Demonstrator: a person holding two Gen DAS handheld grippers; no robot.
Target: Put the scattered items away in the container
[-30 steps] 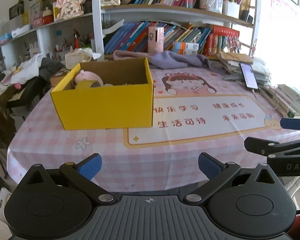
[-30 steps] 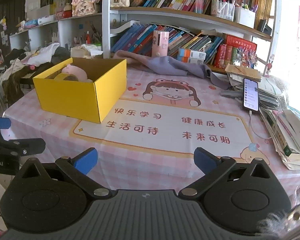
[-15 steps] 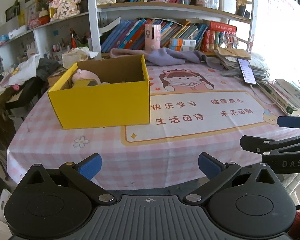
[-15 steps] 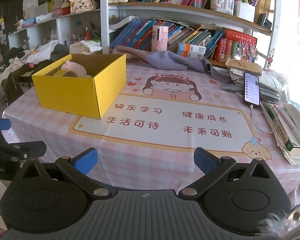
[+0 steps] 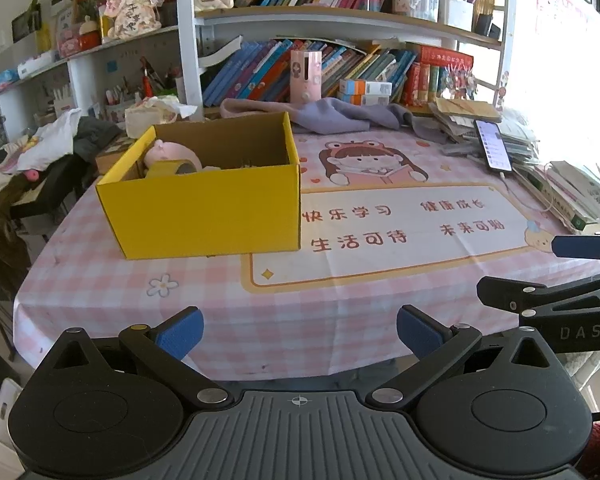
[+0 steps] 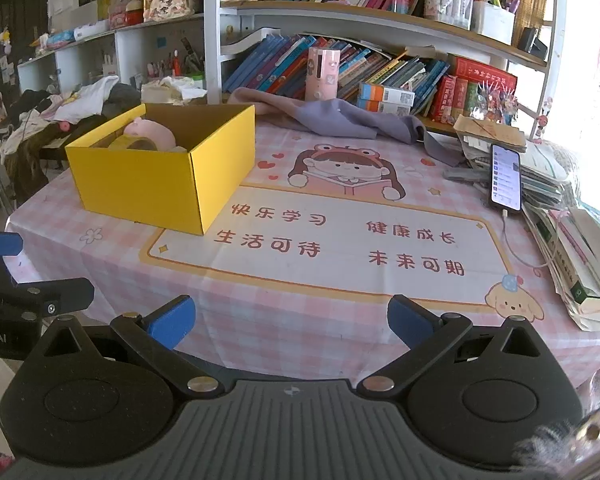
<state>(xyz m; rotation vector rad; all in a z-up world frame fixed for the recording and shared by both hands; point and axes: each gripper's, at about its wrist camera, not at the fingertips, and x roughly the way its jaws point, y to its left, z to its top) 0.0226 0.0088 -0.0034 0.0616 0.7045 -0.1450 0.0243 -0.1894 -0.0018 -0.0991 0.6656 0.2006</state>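
While the left gripper [image 5: 300, 330] hangs off the worktop's [image 5: 228, 312] near edge with fingers spread wide and empty, the yellow box [image 5: 208, 208] stands ahead and left of them, a pink toy [image 5: 172, 154] and tape roll [image 5: 170, 168] inside; bare cloth lies between. From the right wrist, the right gripper [image 6: 292, 320] is likewise wide open and empty, the box [image 6: 156, 184] far ahead-left, a phone [image 6: 506, 178] ahead-right near stacked books [image 6: 580, 256] at that edge.

Box [image 5: 204, 208] on table [image 5: 100, 280], phone [image 5: 494, 150] right.
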